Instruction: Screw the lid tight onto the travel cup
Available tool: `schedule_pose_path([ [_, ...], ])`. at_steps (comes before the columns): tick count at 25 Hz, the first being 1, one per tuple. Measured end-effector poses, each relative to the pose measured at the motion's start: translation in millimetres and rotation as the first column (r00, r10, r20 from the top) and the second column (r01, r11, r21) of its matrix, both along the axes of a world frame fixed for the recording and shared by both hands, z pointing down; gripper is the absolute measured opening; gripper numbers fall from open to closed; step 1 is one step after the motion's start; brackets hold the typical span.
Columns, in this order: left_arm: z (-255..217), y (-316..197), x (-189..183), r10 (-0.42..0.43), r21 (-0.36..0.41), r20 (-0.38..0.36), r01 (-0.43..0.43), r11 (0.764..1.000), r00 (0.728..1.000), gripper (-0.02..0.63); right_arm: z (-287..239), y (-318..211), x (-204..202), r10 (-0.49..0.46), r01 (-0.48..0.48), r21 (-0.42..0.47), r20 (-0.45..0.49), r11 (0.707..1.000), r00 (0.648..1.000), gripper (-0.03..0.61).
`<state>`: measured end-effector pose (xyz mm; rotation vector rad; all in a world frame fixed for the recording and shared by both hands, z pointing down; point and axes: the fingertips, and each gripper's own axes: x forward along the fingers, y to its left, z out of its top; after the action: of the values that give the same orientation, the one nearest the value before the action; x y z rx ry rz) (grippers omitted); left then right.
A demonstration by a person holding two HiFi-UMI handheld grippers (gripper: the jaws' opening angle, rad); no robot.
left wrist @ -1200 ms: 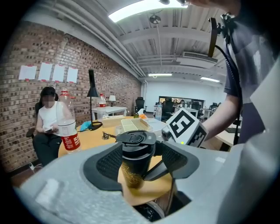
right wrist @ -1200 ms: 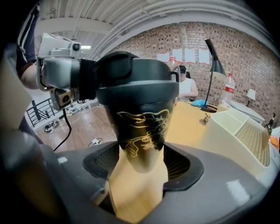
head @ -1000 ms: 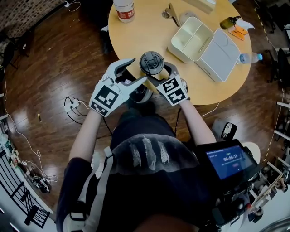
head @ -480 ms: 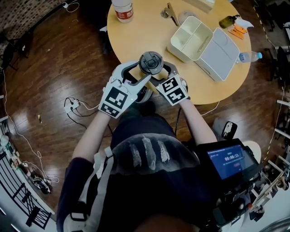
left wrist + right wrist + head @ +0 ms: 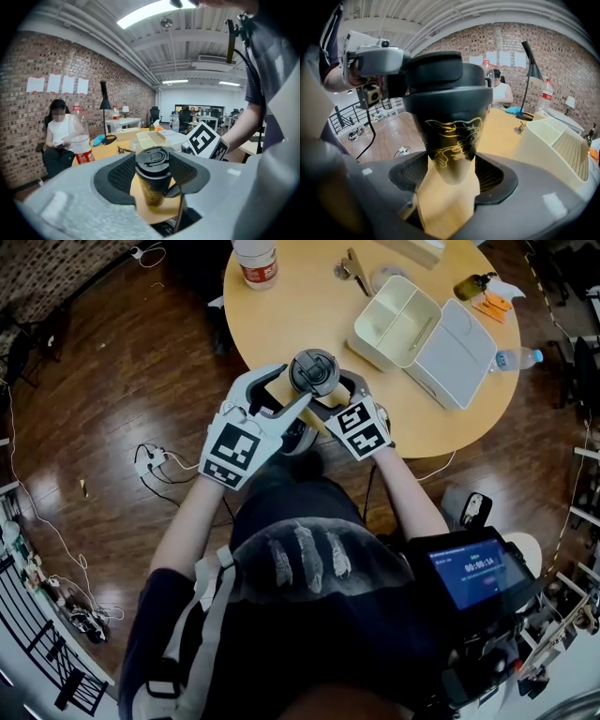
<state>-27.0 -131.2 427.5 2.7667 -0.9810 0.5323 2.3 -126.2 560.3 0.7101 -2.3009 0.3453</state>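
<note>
Two grips logged: my left hand-held gripper (image 5: 292, 385), jaws just closed, pinched the lid (image 5: 153, 161); my right hand-held gripper (image 5: 452, 177) clamped the black-and-gold travel cup (image 5: 447, 136) at the desk (image 5: 281, 296) edge.

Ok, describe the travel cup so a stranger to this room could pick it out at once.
Start at the round wooden table; at its near edge, closest to the person, stands the travel cup. It is the only dark, tapered thing there: black with a gold drawing and a black lid, unlike the white lunch box and the red-labelled bottle farther back.
</note>
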Motion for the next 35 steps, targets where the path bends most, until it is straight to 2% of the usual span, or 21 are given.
schedule_pose_path([
  [2, -9, -2, 0, 0.160, 0.029, 0.014, -0.160, 0.987, 0.987, 0.230, 1, 0, 2, 0.000, 0.000, -0.005, -0.004, 1.000, 1.000, 0.313],
  [4, -7, -2, 6, 0.344, -0.010, 0.088, -0.344, 0.939, 0.935, 0.232, 2, 0, 4, 0.004, -0.004, -0.011, -0.009, 1.000, 1.000, 0.313],
  [5, -6, -5, 8, 0.400, -0.035, 0.123, -0.399, 0.916, 0.908, 0.251, 2, 0, 4, 0.004, -0.004, -0.012, -0.011, 1.000, 1.000, 0.313],
  [7, -9, -16, 10, 0.447, -0.060, 0.139, -0.443, 0.895, 0.884, 0.258, 0, 0, 5, -0.001, 0.000, -0.012, -0.016, 1.000, 1.000, 0.313],
  [9, -13, -23, 13, 0.484, -0.080, 0.118, -0.477, 0.875, 0.867, 0.268, -2, 0, 4, -0.004, 0.004, -0.009, -0.016, 1.000, 1.000, 0.313],
  [14, -1, -21, 25, 0.623, -0.196, 0.104, -0.598, 0.777, 0.775, 0.268, -5, 0, 2, -0.003, 0.002, -0.010, -0.005, 1.000, 1.000, 0.313],
  [16, 9, -18, 24, 0.650, -0.247, 0.096, -0.614, 0.750, 0.754, 0.268, -5, 1, 1, -0.002, 0.002, -0.013, -0.004, 1.000, 1.000, 0.313],
  [18, 11, -16, 23, 0.646, -0.256, 0.074, -0.611, 0.749, 0.760, 0.267, -5, 2, 1, 0.001, -0.001, -0.015, -0.005, 1.000, 1.000, 0.313],
  [22, 8, -11, 18, 0.604, -0.242, 0.034, -0.579, 0.778, 0.797, 0.268, -5, 2, 3, 0.009, -0.009, -0.013, -0.002, 1.000, 1.000, 0.311],
  [28, 9, 2, 10, 0.566, -0.210, 0.065, -0.543, 0.813, 0.822, 0.267, -5, 3, 5, 0.015, -0.015, -0.019, -0.003, 1.000, 1.000, 0.310],
  [31, 10, -4, 8, 0.524, -0.174, 0.067, -0.507, 0.844, 0.849, 0.267, -5, 1, 4, 0.014, -0.014, -0.016, 0.000, 1.000, 1.000, 0.308],
  [33, 8, -5, 9, 0.496, -0.164, 0.048, -0.483, 0.860, 0.867, 0.267, -4, 0, 4, 0.010, -0.010, -0.015, -0.001, 1.000, 1.000, 0.308],
  [35, 6, -3, 11, 0.483, -0.166, 0.028, -0.473, 0.865, 0.875, 0.267, -3, 0, 5, 0.010, -0.011, -0.018, -0.008, 1.000, 1.000, 0.308],
])
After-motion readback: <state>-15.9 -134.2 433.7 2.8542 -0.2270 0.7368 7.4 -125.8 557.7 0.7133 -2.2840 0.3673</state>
